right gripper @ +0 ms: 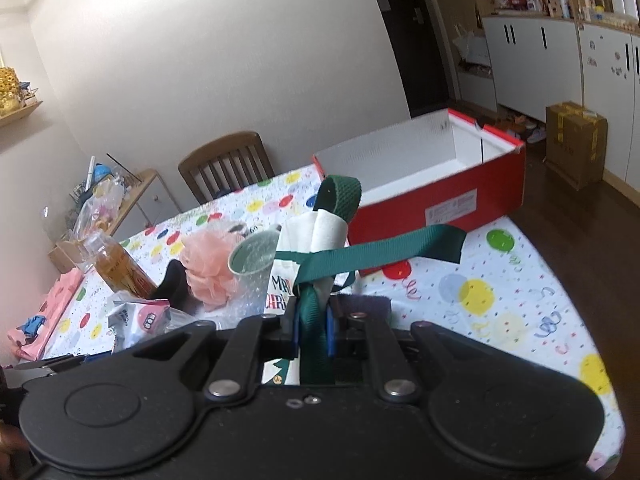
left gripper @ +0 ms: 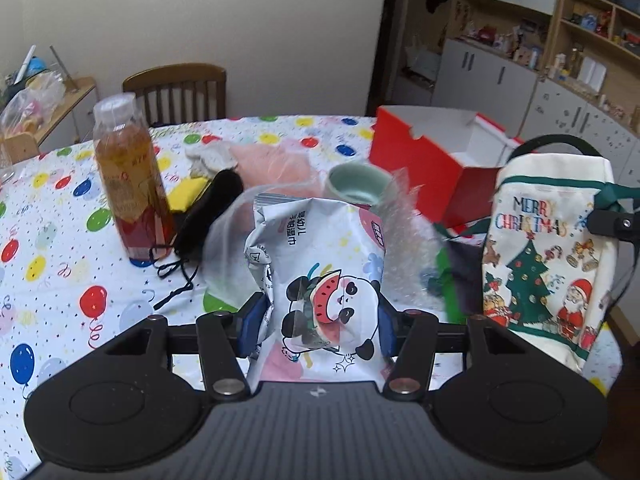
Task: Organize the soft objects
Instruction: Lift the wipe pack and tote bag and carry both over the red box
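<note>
While the left gripper (left gripper: 318, 320) clamps a panda packet (left gripper: 320, 280), only the right view shows the right gripper (right gripper: 312, 328) pinching the green strap (right gripper: 316, 340).

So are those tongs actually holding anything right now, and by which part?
Yes. The left tongs clamp the panda snack packet by its lower sides. The right tongs pinch the Christmas bag by its green strap.

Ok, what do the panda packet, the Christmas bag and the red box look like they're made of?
Panda packet: thin printed plastic film by the look, slightly glossy, creased where the left gripper squeezes it. Christmas bag: cream woven cloth, probably canvas, matte, with a green webbing strap in the right gripper. Red box: cardboard, smooth red outside, white inside.
</note>
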`<state>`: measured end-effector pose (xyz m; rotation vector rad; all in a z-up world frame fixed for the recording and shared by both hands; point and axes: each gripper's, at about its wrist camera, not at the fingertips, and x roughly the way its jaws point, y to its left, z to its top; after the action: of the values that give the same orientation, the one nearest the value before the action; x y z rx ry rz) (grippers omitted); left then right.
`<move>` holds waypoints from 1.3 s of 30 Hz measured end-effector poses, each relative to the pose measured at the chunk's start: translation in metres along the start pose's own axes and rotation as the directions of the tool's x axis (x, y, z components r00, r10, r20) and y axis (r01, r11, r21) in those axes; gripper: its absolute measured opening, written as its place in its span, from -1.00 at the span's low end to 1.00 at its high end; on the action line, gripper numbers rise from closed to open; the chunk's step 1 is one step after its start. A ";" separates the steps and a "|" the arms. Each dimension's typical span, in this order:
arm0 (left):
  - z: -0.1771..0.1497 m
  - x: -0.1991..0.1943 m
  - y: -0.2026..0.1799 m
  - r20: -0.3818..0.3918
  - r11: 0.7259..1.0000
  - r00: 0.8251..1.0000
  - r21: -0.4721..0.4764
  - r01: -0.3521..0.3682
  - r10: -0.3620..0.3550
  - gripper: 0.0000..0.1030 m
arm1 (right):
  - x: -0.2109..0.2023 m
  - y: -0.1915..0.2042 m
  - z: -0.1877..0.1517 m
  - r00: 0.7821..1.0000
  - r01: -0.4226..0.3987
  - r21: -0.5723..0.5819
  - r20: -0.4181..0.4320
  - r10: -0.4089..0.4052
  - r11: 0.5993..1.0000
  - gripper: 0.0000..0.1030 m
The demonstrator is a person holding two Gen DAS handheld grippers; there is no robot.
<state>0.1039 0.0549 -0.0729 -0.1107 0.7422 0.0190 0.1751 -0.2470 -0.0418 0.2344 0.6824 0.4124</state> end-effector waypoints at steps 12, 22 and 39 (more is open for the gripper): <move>0.042 -0.039 -0.022 0.075 0.996 0.995 0.065 0.064 -0.069 0.05 | -0.042 -0.004 0.039 0.995 0.007 -0.060 0.102 -0.001 0.998 -0.79; 0.086 -0.015 -0.054 0.055 0.995 0.997 0.084 0.054 -0.059 0.06 | -0.038 -0.036 0.091 0.992 -0.004 -0.085 0.127 0.015 0.996 -0.79; 0.178 0.092 -0.165 0.045 0.994 0.999 0.110 -0.001 -0.004 0.06 | 0.042 -0.131 0.199 0.997 -0.042 -0.105 0.060 0.048 0.994 -0.79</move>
<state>0.3006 -0.0920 0.0106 -0.0057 0.6960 -0.0210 0.3726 -0.3601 0.0402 0.1641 0.5933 0.4805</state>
